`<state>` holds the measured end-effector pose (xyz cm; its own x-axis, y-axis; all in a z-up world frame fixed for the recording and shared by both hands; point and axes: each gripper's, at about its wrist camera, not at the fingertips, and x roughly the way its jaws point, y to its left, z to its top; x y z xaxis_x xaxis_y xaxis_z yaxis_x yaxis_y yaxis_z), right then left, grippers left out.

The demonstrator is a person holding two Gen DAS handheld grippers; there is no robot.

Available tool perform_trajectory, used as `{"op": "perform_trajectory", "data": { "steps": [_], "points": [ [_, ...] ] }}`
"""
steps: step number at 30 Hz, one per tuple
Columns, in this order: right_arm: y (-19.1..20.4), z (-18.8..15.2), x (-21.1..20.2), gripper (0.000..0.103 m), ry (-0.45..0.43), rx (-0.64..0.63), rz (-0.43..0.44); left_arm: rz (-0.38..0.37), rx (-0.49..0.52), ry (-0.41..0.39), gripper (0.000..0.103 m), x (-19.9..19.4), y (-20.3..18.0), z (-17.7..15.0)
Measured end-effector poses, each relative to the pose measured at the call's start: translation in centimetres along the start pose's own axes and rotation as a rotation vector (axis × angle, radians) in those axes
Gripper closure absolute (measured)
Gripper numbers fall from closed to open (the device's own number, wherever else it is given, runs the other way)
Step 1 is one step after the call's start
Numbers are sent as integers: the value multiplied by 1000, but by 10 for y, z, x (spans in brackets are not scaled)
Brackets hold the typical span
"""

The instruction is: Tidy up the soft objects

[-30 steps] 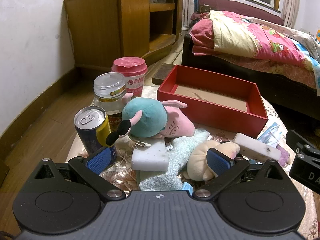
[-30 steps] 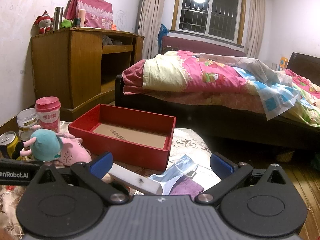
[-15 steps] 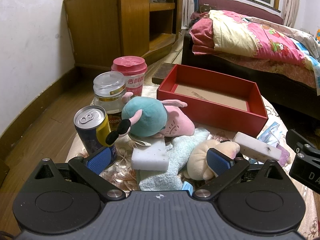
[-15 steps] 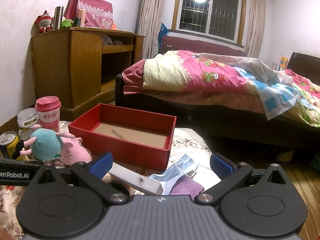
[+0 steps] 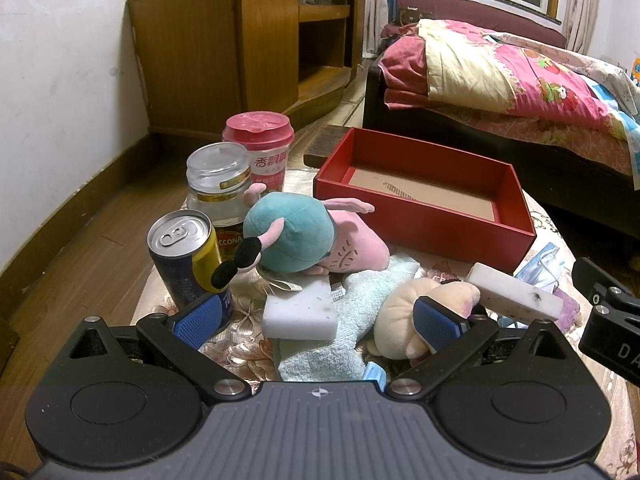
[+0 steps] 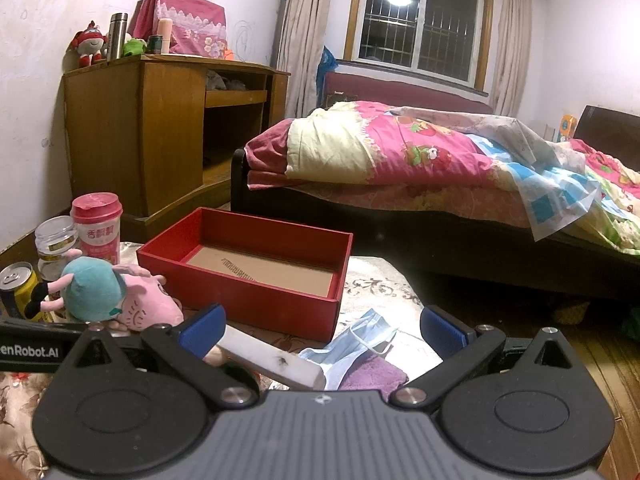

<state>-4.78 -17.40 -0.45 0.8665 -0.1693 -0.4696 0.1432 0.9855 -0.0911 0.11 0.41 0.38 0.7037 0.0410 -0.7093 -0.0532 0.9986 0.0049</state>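
Tongs on both sides gape wide and hold nothing — left gripper [image 5: 316,320] just short of the white sponge [image 5: 299,313], right gripper [image 6: 322,330] over the mask [image 6: 352,342]. Sorting looks unstarted: the red box [image 5: 420,224] at one o'clock is empty, so a first grasp comes next.

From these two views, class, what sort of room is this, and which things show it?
Most likely a home bedroom: a bed with a pink quilt, a wooden cabinet and a curtained window.
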Motion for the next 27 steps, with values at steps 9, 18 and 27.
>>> {"op": "perform_trajectory", "data": {
  "steps": [9, 18, 27],
  "points": [
    [0, 0, 0, 20, 0, 0, 1, 2, -3, 1, 6, 0, 1, -1],
    [0, 0, 0, 20, 1, -2, 0, 2, -3, 3, 6, -1, 1, -1],
    [3, -1, -1, 20, 4, -9, 11, -3, -1, 8, 6, 0, -4, -3]
  ]
}}
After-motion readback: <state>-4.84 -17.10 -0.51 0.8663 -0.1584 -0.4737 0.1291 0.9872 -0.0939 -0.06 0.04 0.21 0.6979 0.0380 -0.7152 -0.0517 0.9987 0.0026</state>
